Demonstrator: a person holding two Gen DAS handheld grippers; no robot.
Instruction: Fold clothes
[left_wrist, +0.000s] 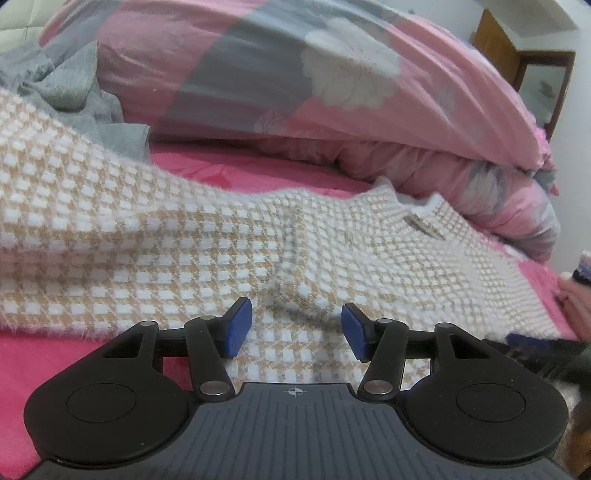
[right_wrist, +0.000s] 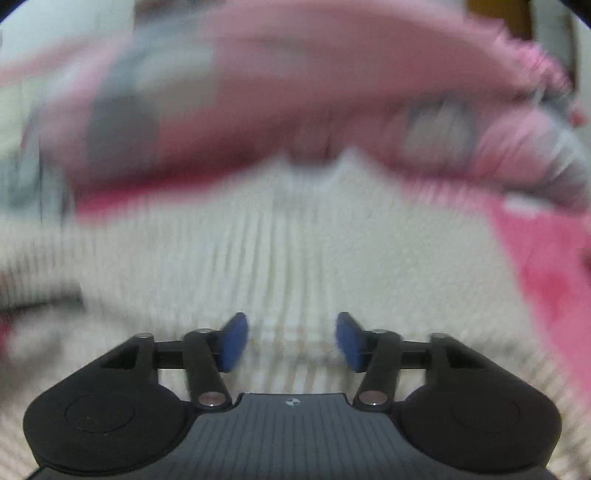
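A: Where is the sweater (left_wrist: 192, 236) seen?
B: It is spread on the pink sheet (left_wrist: 236, 170), below the quilt (left_wrist: 295, 85).
A: The left gripper (left_wrist: 296, 328)?
B: Held released over the knit; nothing is pinched.
A: The right gripper (right_wrist: 291, 341)?
B: Released too, apparently empty, though that view is blurred.

No words, brand names or numbers can be read in either view. The only sign is a small crosshair mark, a circle crossed by a vertical and a horizontal line, on the ribbed grey body of each gripper, just behind the fingers and midway between them: on the left gripper (left_wrist: 296, 329) and on the right gripper (right_wrist: 291, 338). The right wrist view is blurred.
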